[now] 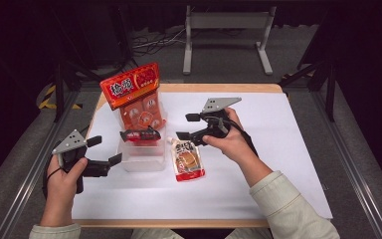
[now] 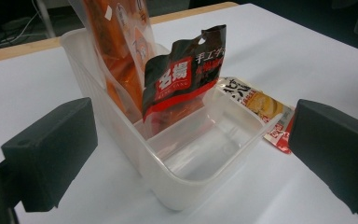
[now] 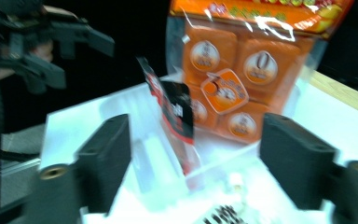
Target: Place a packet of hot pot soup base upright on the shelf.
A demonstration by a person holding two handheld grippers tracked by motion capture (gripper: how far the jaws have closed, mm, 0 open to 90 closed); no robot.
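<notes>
A clear plastic bin (image 1: 142, 160) stands on the white sheet. A tall orange snack bag (image 1: 134, 94) stands upright at its far end. A small black-and-red packet (image 1: 140, 135) leans upright in front of that bag. A flat sauce pouch (image 1: 186, 160) lies on the sheet just right of the bin. My left gripper (image 1: 105, 150) is open at the bin's near left corner, its jaws either side of the bin (image 2: 121, 135) without touching it. My right gripper (image 1: 186, 126) hangs open above the pouch, aimed at the packet (image 3: 175, 116), with nothing between its jaws.
The white sheet (image 1: 278, 149) covers a wooden table whose edge (image 1: 219, 87) shows at the back. A metal stand (image 1: 226, 30) and cables lie on the floor beyond. In the right gripper view the left gripper (image 3: 51, 42) shows at the upper left.
</notes>
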